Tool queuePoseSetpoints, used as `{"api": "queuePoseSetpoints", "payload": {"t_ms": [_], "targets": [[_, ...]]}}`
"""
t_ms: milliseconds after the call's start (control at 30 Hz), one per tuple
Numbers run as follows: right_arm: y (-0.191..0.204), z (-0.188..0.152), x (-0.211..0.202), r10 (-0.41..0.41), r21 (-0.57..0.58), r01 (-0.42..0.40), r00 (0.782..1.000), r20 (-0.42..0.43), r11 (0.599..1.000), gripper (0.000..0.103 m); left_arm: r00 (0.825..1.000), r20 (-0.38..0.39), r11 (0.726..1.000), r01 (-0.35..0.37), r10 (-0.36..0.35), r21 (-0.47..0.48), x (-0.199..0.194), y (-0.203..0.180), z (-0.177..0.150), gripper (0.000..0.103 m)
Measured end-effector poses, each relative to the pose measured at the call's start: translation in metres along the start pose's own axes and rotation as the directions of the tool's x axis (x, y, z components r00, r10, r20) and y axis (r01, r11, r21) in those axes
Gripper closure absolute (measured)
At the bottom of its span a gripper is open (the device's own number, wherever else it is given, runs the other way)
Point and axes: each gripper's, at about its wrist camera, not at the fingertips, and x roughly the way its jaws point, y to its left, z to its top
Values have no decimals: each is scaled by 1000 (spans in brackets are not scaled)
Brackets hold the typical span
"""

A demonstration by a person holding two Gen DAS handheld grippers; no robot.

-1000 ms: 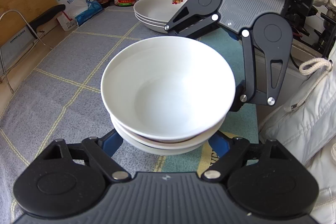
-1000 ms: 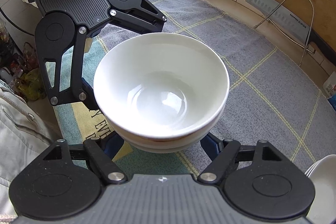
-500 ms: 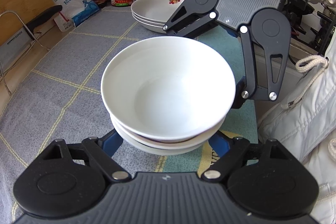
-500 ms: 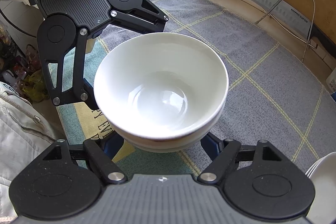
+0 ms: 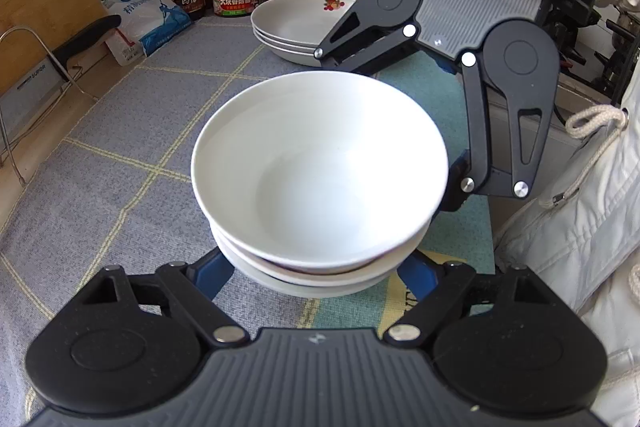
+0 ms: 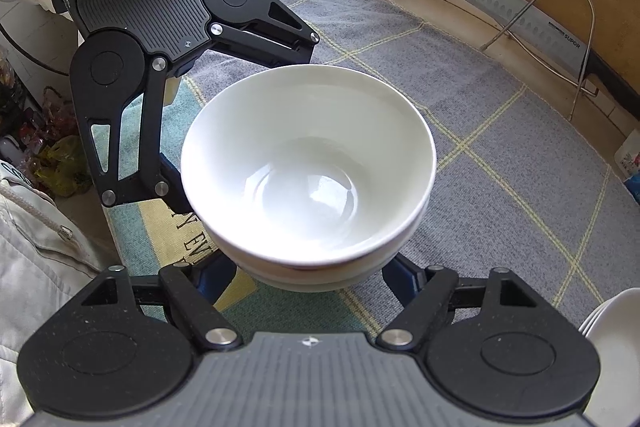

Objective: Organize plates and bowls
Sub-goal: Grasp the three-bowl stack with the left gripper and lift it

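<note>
Both grippers are tipped steeply downward and face each other from opposite sides. The left gripper (image 5: 316,269) has its jaws spread wide, its blue fingers (image 5: 210,277) reaching in low, their tips hidden from sight. The right gripper (image 6: 310,277) is posed the same way, jaws wide apart, its blue fingers (image 6: 400,277) also vanishing underneath, so whether the pads press on anything cannot be told. A pale padded sleeve (image 5: 580,227) sits close behind.

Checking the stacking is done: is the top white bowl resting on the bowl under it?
Touching. The left wrist view shows the top bowl nested in the lower bowl, rims stacked with no gap; the right wrist view agrees.
</note>
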Motion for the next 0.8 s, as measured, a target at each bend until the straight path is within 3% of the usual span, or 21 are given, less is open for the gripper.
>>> {"api": "queuePoseSetpoints", "payload": {"t_ms": [467,800], "targets": [[4,-4,-14,-28,2,28,1000,8,1000,20,1000,14,1000,-20,20,22,-5,-4,6,16],[-5,-20,-42,-58,-8,58,998,15,998,20,999,26,999,-31,30,32,3,-13,35,16]]}}
